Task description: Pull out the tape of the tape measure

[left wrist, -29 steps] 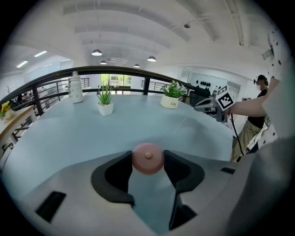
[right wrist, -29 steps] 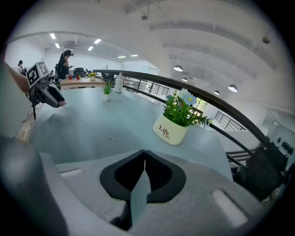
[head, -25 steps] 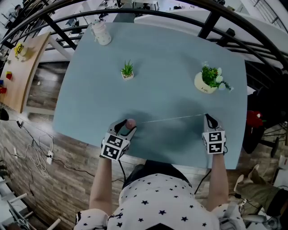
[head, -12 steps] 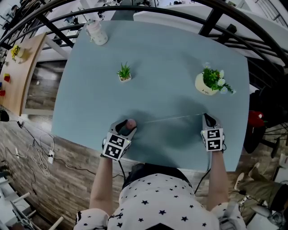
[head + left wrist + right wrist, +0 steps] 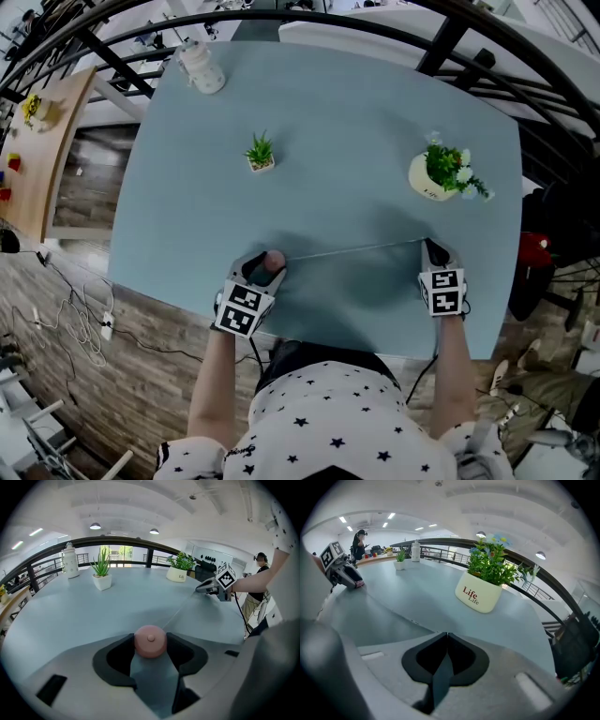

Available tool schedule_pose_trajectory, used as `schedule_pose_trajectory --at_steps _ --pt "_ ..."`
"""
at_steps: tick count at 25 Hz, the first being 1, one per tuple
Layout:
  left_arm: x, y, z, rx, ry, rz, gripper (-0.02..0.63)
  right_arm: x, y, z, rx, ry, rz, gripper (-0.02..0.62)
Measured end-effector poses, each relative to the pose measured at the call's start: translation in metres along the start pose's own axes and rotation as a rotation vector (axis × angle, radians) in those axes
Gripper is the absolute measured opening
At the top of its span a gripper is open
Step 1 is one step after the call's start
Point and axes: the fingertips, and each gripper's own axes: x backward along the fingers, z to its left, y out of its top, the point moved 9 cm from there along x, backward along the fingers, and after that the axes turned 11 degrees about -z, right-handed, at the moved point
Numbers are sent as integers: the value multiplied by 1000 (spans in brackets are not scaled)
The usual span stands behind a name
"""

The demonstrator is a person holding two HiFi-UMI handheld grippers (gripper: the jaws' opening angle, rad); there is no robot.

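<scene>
1. A white pot point(image 5: 427, 181), upper right, held flowers point(image 5: 448, 161); a small pot point(image 5: 262, 164), upper centre, held a green plant point(image 5: 260, 146).
2. The left gripper point(image 5: 266, 266), angled down, clenched the pink tape measure point(image 5: 273, 258), lower centre; the right gripper point(image 5: 432, 247), lower right, pinched its tape point(image 5: 352, 249).

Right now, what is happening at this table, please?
A person holds tongs in each hand. The left tongs grip the round pink tape measure near the front edge of the table. The right tongs are shut on the end of the tape, which runs in a thin line across the table between them. A small green plant and a flowering plant stand farther back.
</scene>
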Motion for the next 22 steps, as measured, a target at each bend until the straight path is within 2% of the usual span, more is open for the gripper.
schedule_pose_trajectory --at_steps 17,22 --pt "-2 -2 -4 -2 32 -26 212 1 -1 0 -42 26 2 27" --pt "1 -3 -7 -4 59 -31 252 7 -3 3 -57 36 -4 58"
